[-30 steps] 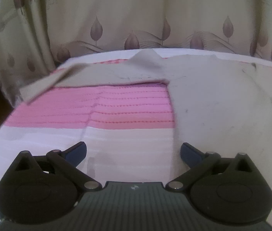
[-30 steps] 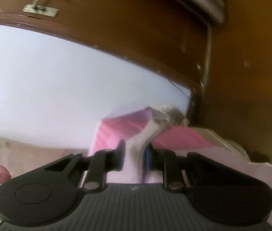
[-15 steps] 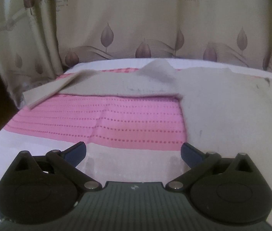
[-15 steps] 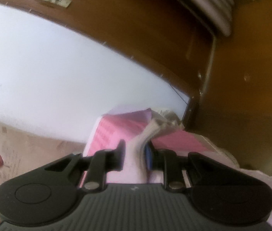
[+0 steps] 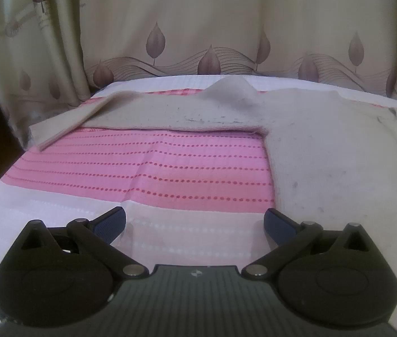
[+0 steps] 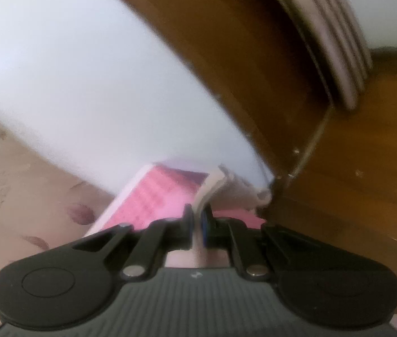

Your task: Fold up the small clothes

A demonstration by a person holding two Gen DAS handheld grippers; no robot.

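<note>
A beige long-sleeved top (image 5: pixel 339 163) lies spread on a pink and white striped cloth (image 5: pixel 170 168). Its left sleeve (image 5: pixel 131 112) stretches out to the left, the cuff near the table's left edge. My left gripper (image 5: pixel 195 224) is open and empty, low over the white band of the cloth, just left of the top's lower edge. In the right wrist view my right gripper (image 6: pixel 197 220) is shut on a fold of the beige top (image 6: pixel 221 185), holding it lifted and tilted above the pink cloth (image 6: pixel 164 193).
A beige curtain with leaf prints (image 5: pixel 226 33) hangs right behind the table. The right wrist view shows a white wall (image 6: pixel 86 84), brown wooden furniture (image 6: pixel 353 168) and a leaf-print curtain (image 6: pixel 29 196) at the lower left.
My left gripper has drawn back and tilted up a little, still open. My right gripper has rolled further to one side while keeping hold of the beige fabric.
</note>
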